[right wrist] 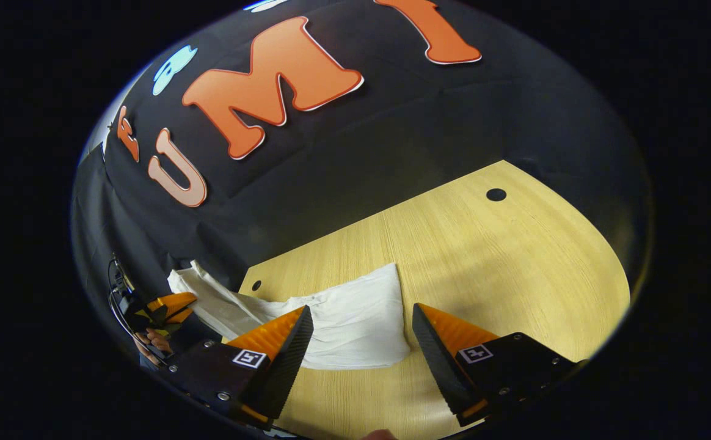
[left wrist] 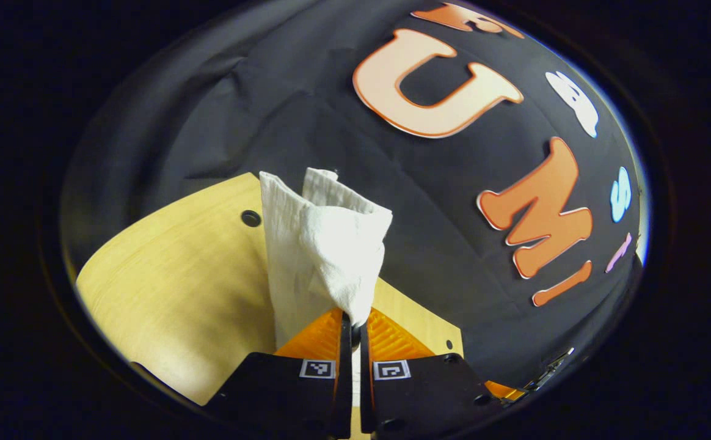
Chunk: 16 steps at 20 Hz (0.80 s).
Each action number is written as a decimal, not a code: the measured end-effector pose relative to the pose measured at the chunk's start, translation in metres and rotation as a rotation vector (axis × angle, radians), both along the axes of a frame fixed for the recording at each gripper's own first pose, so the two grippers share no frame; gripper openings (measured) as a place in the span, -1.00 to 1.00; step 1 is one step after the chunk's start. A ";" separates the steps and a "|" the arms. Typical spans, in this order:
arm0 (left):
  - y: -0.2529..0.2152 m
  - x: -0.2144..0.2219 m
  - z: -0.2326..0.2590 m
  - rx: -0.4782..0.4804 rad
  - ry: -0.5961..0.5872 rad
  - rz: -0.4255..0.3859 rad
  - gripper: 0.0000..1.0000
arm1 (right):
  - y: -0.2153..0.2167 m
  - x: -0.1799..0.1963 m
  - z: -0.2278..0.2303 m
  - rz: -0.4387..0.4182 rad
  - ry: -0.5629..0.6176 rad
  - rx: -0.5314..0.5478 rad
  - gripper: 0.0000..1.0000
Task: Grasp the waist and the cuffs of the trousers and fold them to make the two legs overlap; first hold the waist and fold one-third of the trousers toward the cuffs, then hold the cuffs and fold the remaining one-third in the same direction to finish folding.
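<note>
Between closed left hand-held gripper [left wrist: 355, 324] fingers, trousers [left wrist: 325, 244]

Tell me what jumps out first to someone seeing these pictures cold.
A bunch of the white trousers stands up from the shut left gripper, lifted above the wooden table. In the right gripper view, the rest lies on the table, just ahead of the open right gripper.

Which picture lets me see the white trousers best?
The right gripper view: the trousers lie spread across the table. The left gripper view shows just a bunched end pinched in the left tongs.
</note>
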State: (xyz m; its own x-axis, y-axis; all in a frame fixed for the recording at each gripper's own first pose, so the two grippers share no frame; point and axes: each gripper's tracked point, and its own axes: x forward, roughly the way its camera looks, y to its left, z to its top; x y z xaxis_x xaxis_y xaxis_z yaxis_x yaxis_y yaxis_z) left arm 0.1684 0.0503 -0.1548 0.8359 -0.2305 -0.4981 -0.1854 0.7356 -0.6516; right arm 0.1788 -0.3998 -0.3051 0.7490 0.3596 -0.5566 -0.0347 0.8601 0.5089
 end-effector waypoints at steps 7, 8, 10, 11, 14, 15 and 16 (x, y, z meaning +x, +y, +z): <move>-0.137 0.014 -0.001 0.011 -0.008 -0.184 -0.82 | -0.058 -0.015 0.010 -0.060 -0.032 -0.007 0.97; -0.162 0.014 -0.009 0.022 -0.007 -0.220 -0.82 | -0.065 -0.017 0.011 -0.069 -0.035 -0.004 0.97; -0.215 0.009 -0.033 0.053 -0.003 -0.339 -0.82 | -0.079 -0.020 0.010 -0.086 -0.036 0.003 0.97; -0.247 -0.007 -0.044 0.053 0.005 -0.441 -0.82 | -0.086 -0.020 0.009 -0.095 -0.034 0.004 0.96; -0.302 -0.032 -0.066 0.101 -0.010 -0.629 0.15 | -0.101 -0.020 0.010 -0.114 -0.047 -0.007 0.97; -0.308 -0.031 -0.069 0.144 -0.023 -0.647 0.66 | -0.107 -0.022 0.013 -0.117 -0.056 -0.015 0.97; -0.316 -0.036 -0.064 0.173 -0.044 -0.654 0.72 | -0.109 -0.022 0.018 -0.118 -0.072 -0.021 0.97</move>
